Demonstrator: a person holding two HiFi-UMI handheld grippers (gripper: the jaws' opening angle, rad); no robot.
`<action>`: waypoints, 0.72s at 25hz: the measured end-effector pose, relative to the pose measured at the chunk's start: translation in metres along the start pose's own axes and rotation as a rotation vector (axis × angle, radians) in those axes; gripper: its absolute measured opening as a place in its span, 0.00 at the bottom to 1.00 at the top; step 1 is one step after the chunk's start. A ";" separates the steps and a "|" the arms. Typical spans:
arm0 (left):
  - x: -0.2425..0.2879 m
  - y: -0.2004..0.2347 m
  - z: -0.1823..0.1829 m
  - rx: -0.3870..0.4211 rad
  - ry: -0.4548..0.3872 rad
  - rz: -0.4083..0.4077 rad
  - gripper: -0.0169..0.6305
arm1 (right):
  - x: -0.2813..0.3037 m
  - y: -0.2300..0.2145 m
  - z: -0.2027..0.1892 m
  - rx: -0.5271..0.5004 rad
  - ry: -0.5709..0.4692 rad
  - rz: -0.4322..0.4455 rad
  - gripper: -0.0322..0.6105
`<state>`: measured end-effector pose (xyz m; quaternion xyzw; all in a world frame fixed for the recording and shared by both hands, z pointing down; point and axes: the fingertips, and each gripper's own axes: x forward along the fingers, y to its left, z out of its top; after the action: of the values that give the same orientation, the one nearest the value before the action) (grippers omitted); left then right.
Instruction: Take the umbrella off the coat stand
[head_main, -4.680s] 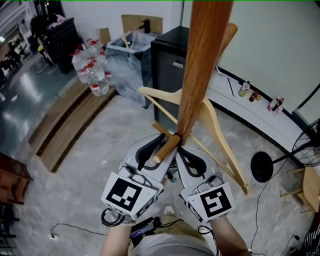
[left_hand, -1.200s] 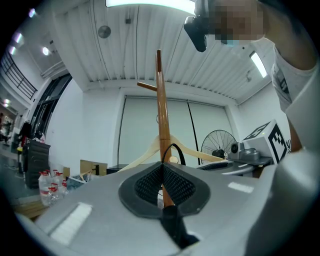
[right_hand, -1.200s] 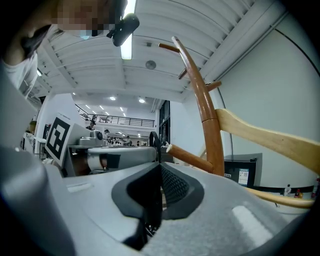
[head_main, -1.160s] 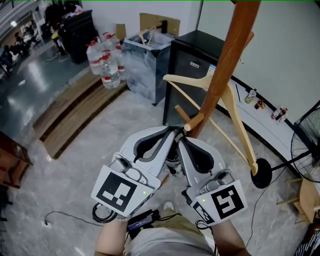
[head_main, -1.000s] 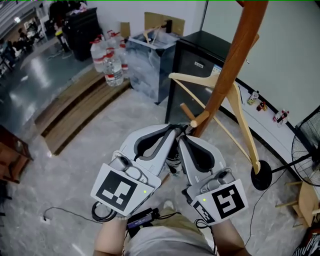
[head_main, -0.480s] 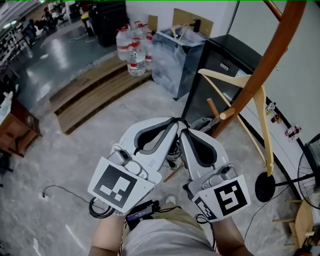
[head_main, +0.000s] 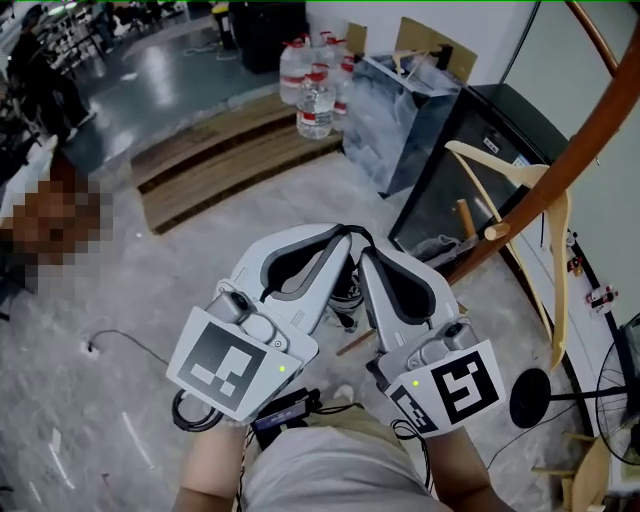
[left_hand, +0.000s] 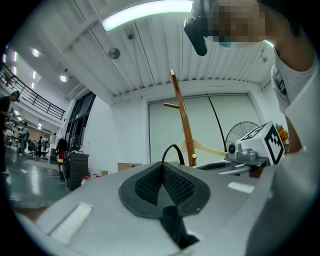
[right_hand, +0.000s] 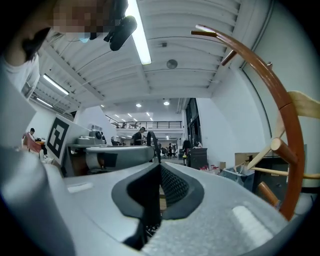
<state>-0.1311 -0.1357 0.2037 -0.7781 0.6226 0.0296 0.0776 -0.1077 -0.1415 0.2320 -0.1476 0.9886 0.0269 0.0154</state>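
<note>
The thin black umbrella loop (left_hand: 173, 149) is pinched from both sides: the left hand-held gripper (head_main: 342, 236) and the right hand-held gripper (head_main: 366, 256) are clenched on it tip to tip, and the rest of the umbrella is hidden beneath them. Compared with a second ago, the pair is drawn clear of the coat stand (head_main: 585, 150), whose bare peg (head_main: 494, 232) is now left well apart at two o'clock, near the wooden hanger (head_main: 558, 280). The lift-off is judged done; only carrying away is left.
</note>
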 end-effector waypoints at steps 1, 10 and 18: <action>-0.003 0.002 -0.001 0.001 0.004 0.014 0.05 | 0.002 0.003 -0.001 0.002 0.002 0.014 0.05; -0.044 0.019 -0.031 0.015 0.065 0.105 0.05 | 0.016 0.029 -0.006 0.017 0.014 0.113 0.05; -0.068 0.023 -0.031 -0.015 0.051 0.175 0.05 | 0.021 0.052 -0.013 0.022 0.022 0.174 0.05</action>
<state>-0.1703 -0.0802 0.2423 -0.7216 0.6899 0.0211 0.0533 -0.1437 -0.0991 0.2471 -0.0611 0.9980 0.0157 0.0035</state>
